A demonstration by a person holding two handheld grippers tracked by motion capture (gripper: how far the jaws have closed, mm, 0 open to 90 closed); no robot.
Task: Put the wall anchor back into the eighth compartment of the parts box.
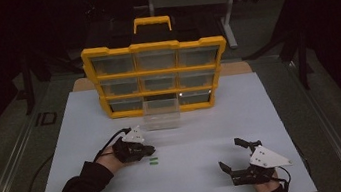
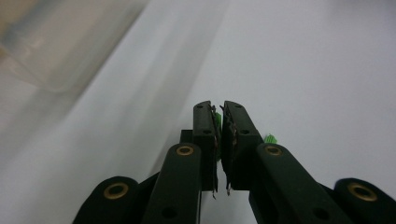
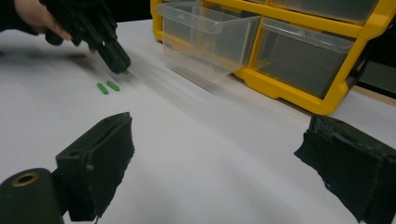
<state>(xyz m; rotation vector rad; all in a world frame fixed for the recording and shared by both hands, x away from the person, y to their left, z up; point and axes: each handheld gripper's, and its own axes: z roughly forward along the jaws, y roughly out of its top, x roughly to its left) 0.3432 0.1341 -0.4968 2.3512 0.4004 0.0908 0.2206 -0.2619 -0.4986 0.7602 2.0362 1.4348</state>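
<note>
My left gripper points its tips down at the white mat, jaws shut on a small green piece that shows as a sliver between the pads. Another green piece lies just beside the jaws. In the right gripper view the left gripper touches the mat, with two green pieces lying close by. The high view has these green pieces just right of that gripper. My right gripper rests near the front right of the mat, open and holding nothing.
A yellow organizer with clear drawers stands at the back of the white mat. One clear drawer is pulled out at the bottom middle, just beyond the left gripper.
</note>
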